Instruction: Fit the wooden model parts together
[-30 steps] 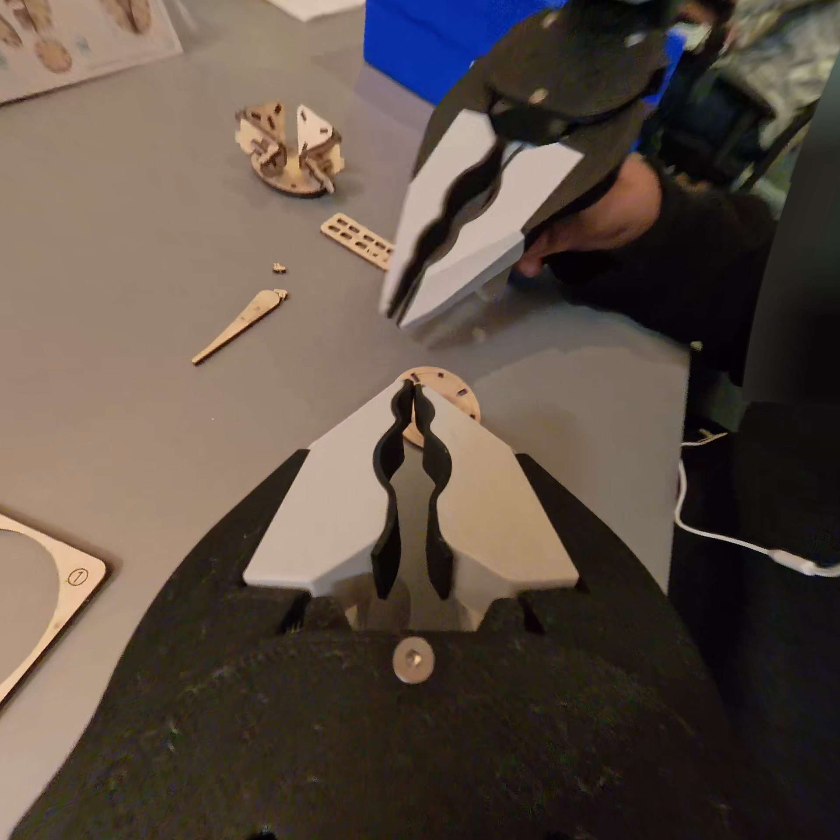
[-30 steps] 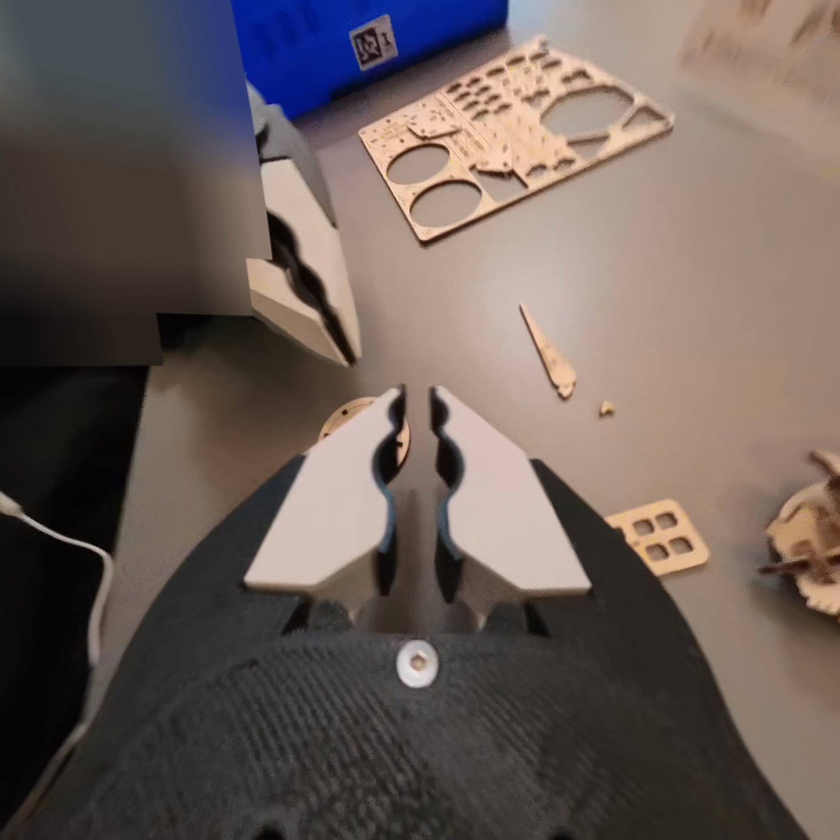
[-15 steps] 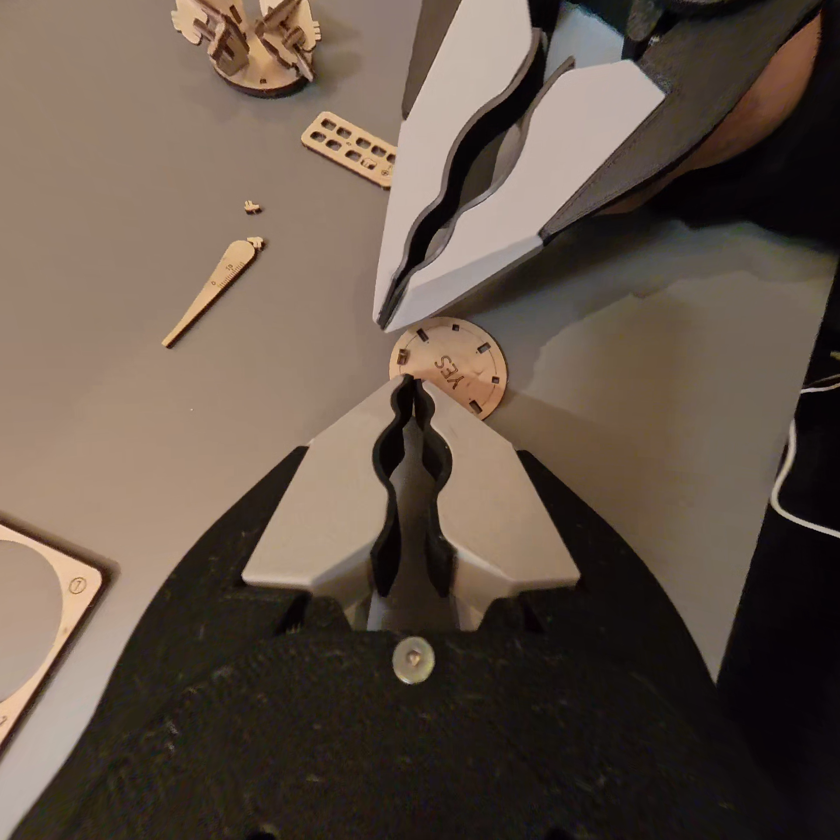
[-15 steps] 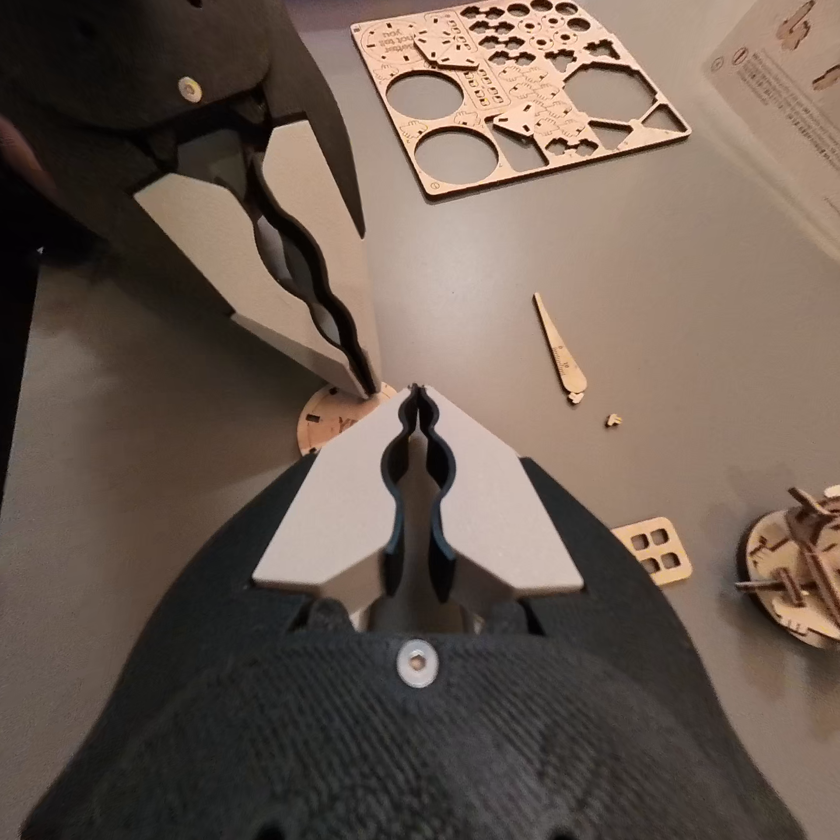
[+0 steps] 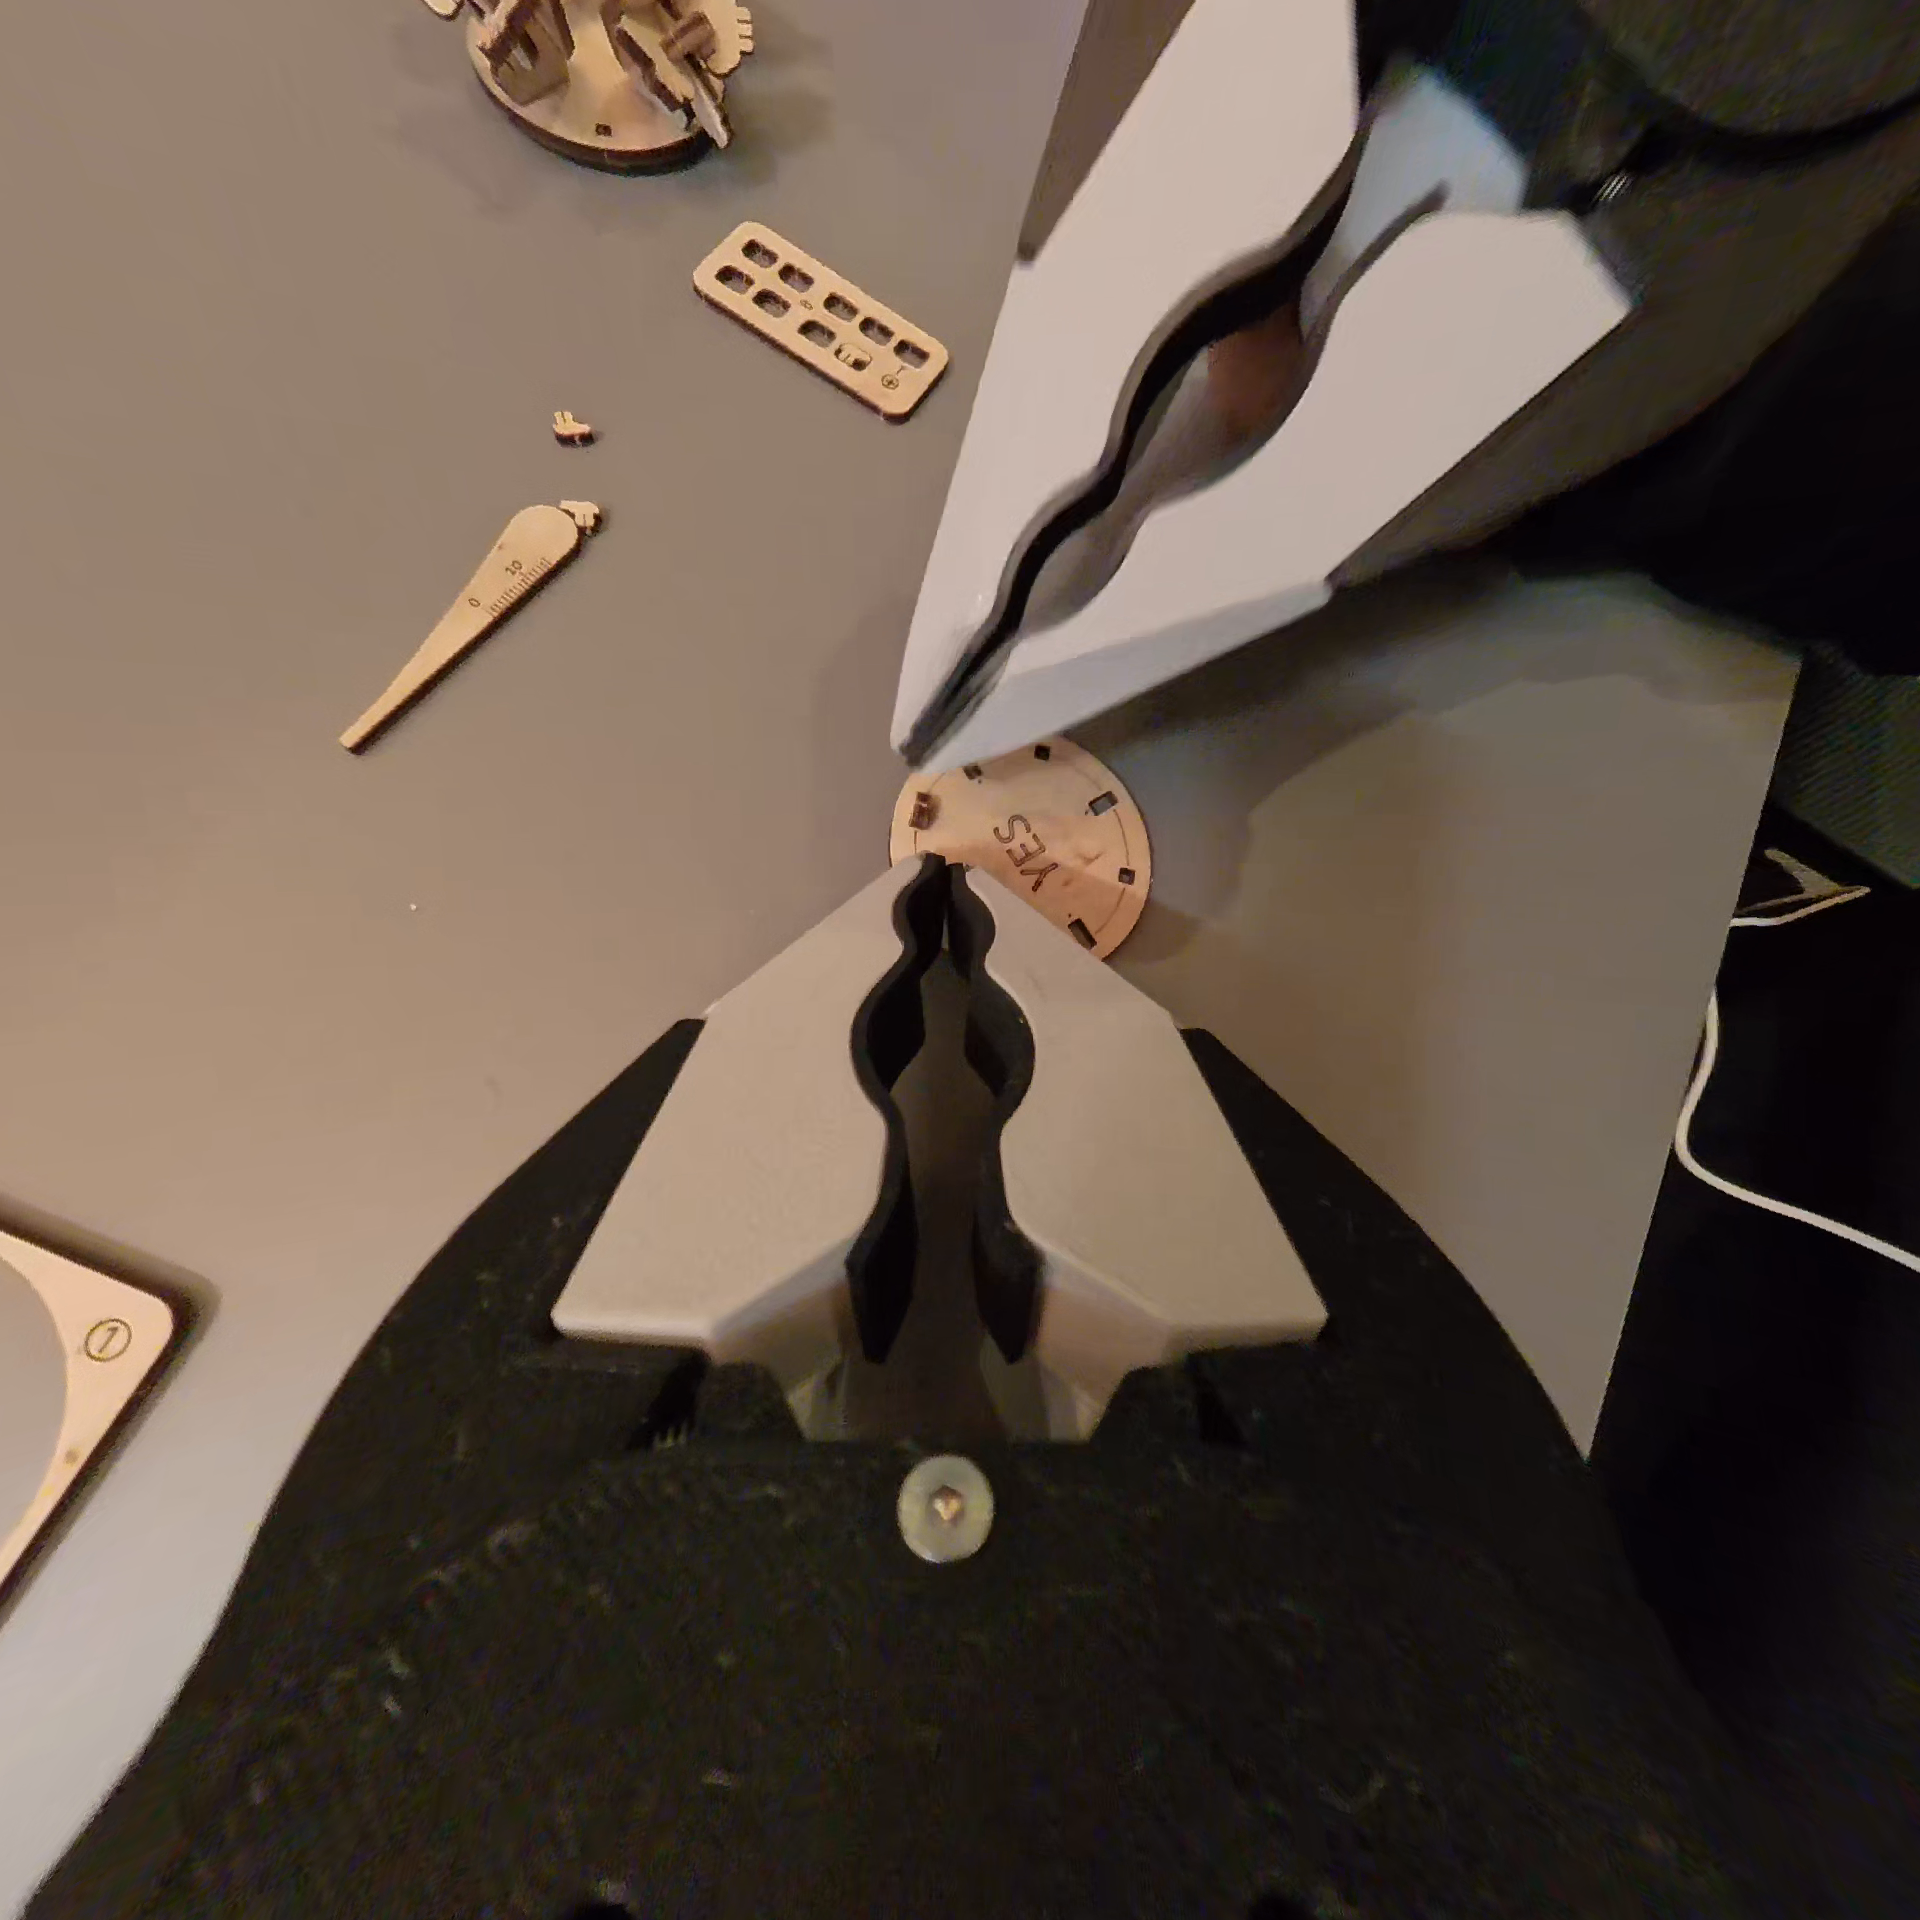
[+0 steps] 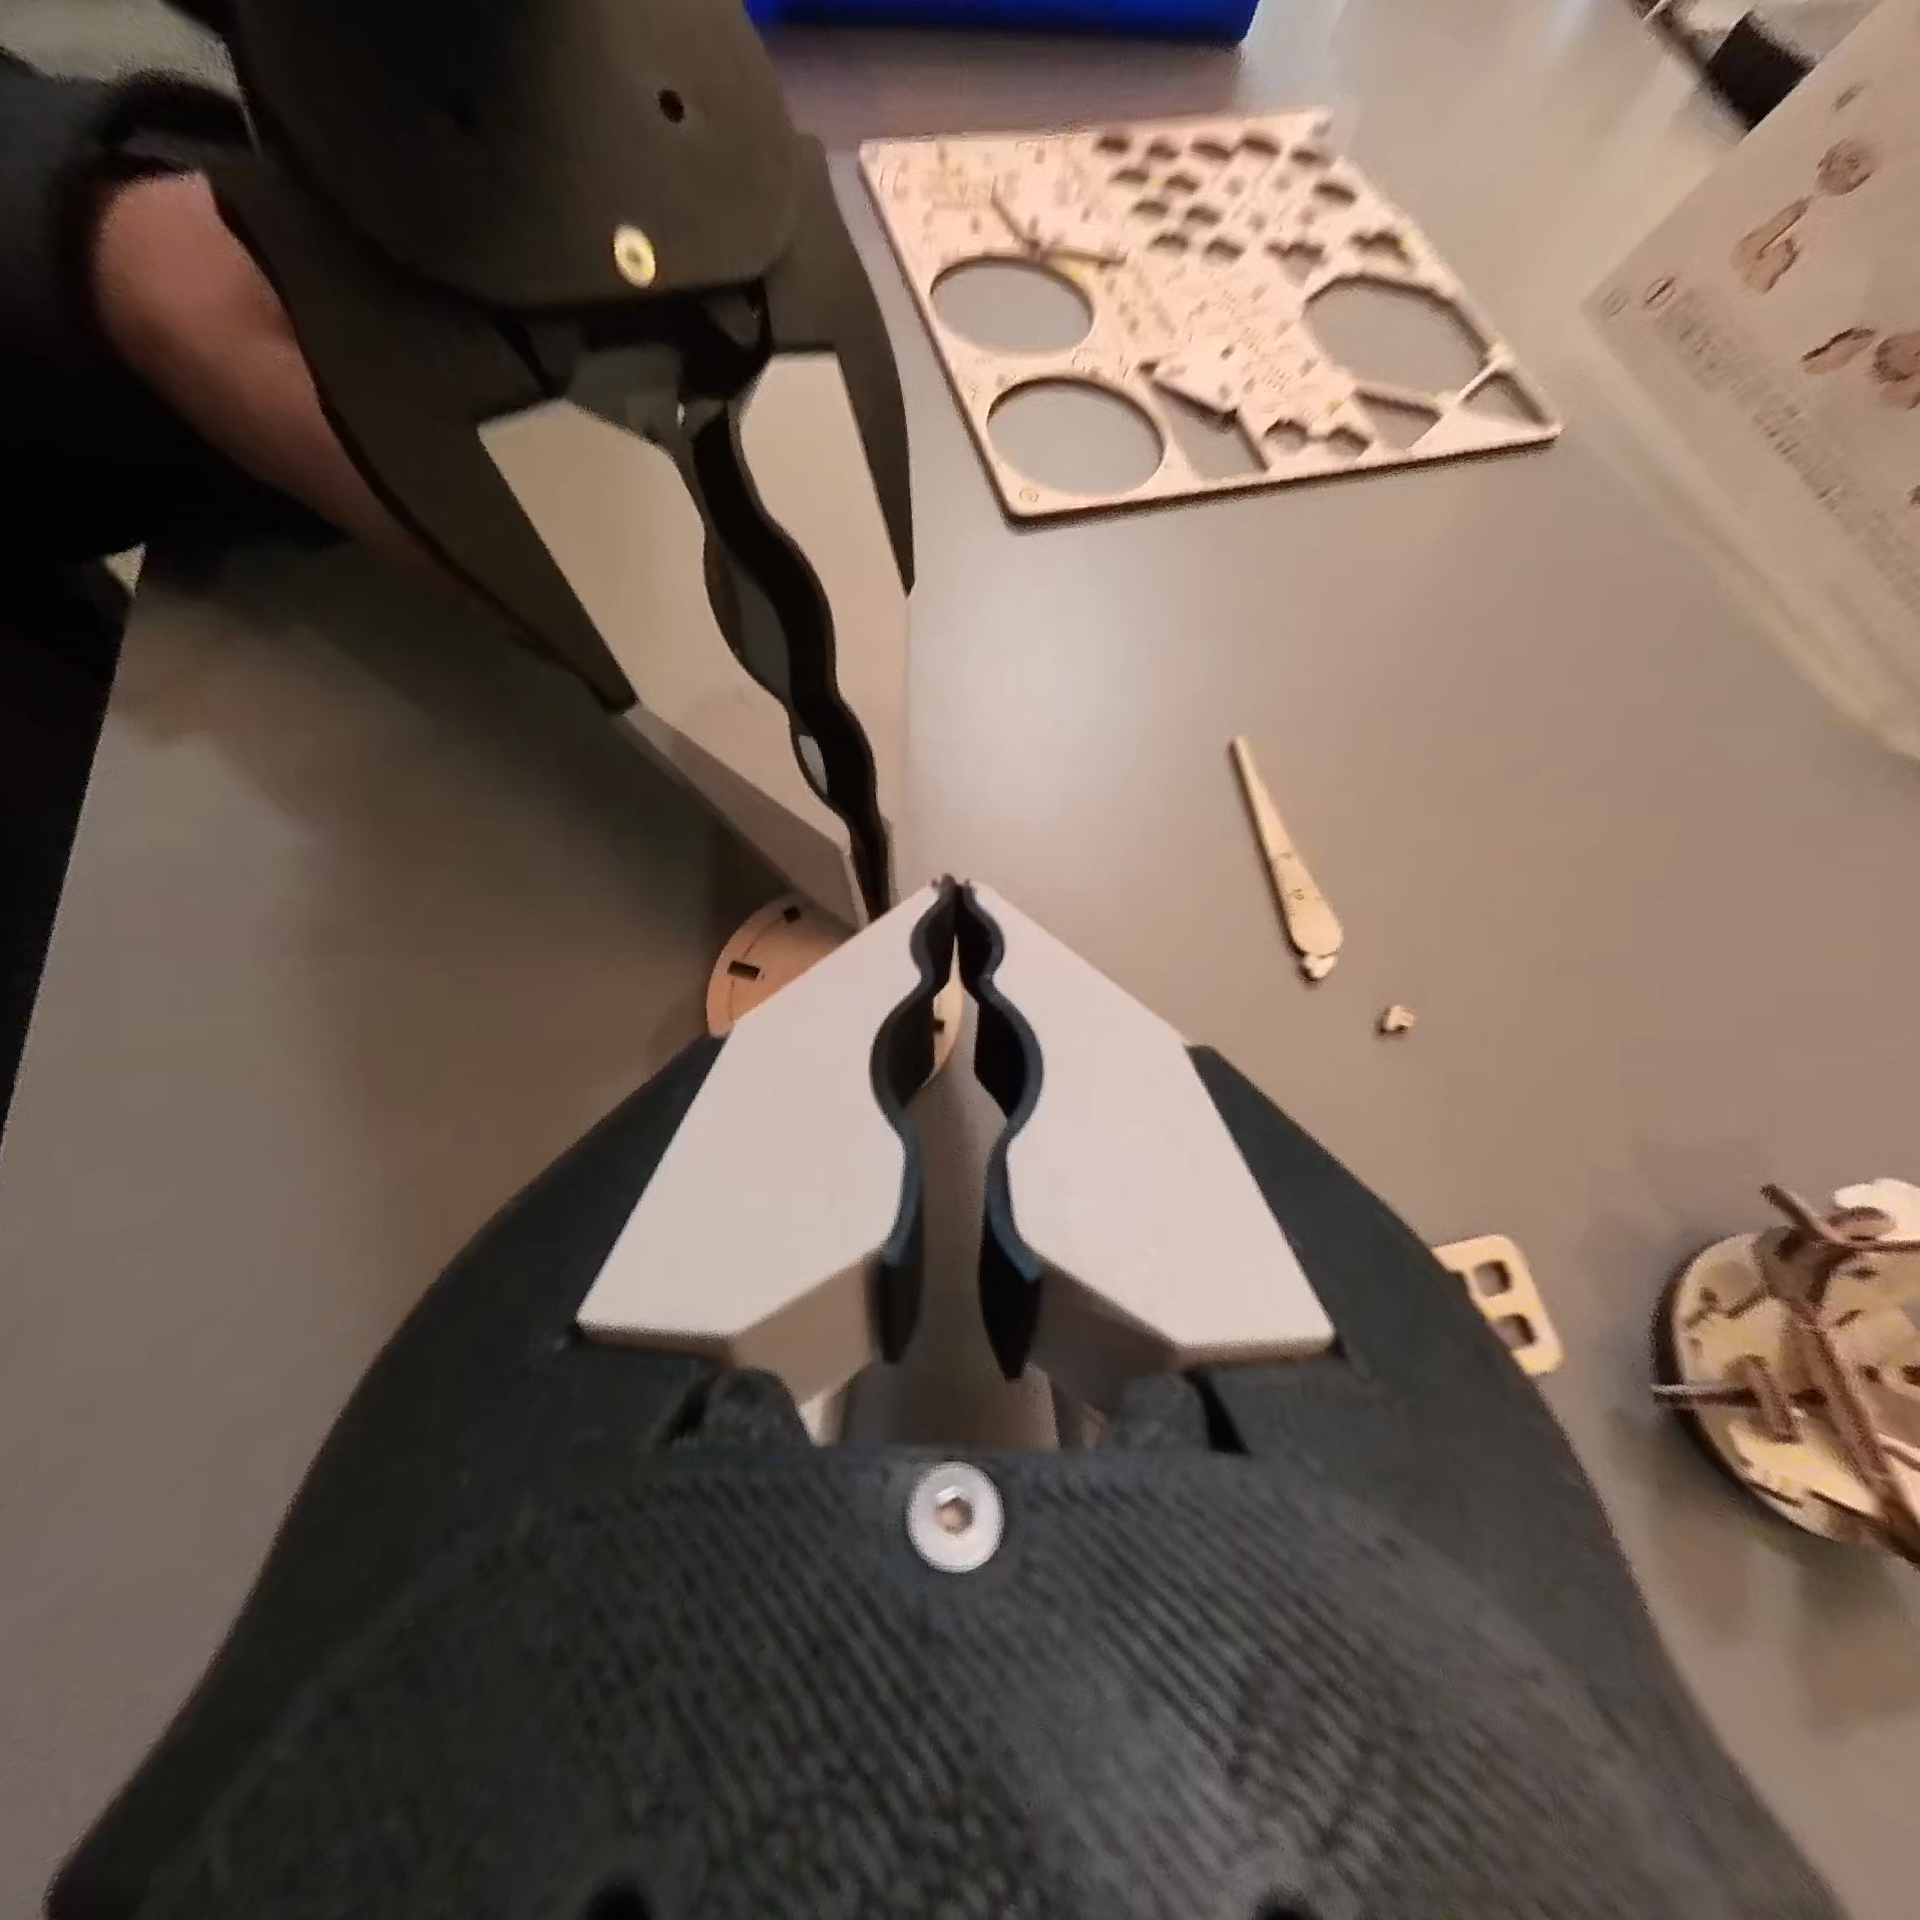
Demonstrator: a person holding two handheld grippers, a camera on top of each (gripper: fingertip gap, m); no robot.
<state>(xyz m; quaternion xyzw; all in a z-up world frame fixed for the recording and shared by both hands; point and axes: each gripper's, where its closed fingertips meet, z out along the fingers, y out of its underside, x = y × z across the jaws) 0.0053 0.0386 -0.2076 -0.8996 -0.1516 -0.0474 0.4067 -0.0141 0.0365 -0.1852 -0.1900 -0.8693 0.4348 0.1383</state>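
A round wooden disc (image 5: 1049, 852) with small slots round its rim lies flat on the grey table (image 5: 312, 935), near the right edge. A small dark peg (image 5: 922, 808) stands in one slot. My left gripper (image 5: 943, 862) is shut, with its tips at the disc's near left edge. My right gripper (image 6: 954, 885) is shut too, and nothing shows plainly between its pads. In the left wrist view it (image 5: 920, 740) comes down from the upper right, tips at the disc's far edge. In the right wrist view the disc (image 6: 758, 956) is partly hidden behind both grippers, and the left gripper (image 6: 868, 883) stands just left of mine.
A carrot-shaped wooden piece (image 5: 468, 623), a tiny loose bit (image 5: 571, 428), a slotted strip (image 5: 821, 320) and an assembled wooden model (image 5: 603, 73) lie on the far left. A cut-out wooden sheet (image 6: 1195, 312) and a paper sheet (image 6: 1787, 364) lie beyond. A white cable (image 5: 1714, 1143) hangs off the table edge. The tips of both grippers are at nearly the same place. The carrot-shaped wooden piece (image 5: 468, 623) is about 8 centimeters from my right fingertips. Seen from the right wrist view (image 6: 1277, 841) as well.
My right gripper's narrow gap closed a second ago and has stayed shut. Both grippers came down closer to the disc, and the right tips now reach its far edge.
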